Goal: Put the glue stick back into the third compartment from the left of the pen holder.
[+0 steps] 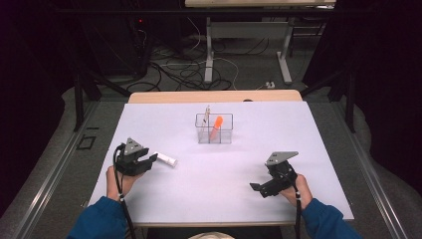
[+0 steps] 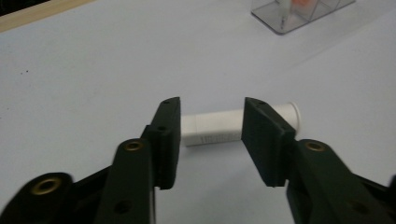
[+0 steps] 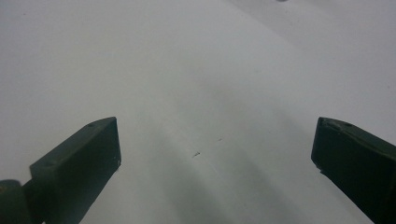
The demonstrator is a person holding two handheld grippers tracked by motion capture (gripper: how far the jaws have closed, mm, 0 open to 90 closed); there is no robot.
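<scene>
A: What did the thing in hand look like?

B: A short white plastic tube (image 2: 212,128) with a flared rim at one end, lying flat on the white bench (image 1: 239,194), left of the middle. The left gripper (image 2: 211,140) had its jaws on either side of it; they stood apart with a gap across the tube, and I could not tell whether the pads touched it.

A: And the other one?

B: The right gripper (image 1: 261,188) sat well apart, low over bare bench, jaws wide open with nothing between them.

A: The surroundings?

B: The bench had a wooden far edge. Beyond it lay a dim floor with tangled cables and the metal legs of another table (image 1: 259,4).

A: Any containers?

B: A clear plastic box with compartments (image 1: 214,130) stood near the bench's middle, holding an upright orange marker (image 1: 216,126) and a thin pale stick (image 1: 207,113).
</scene>
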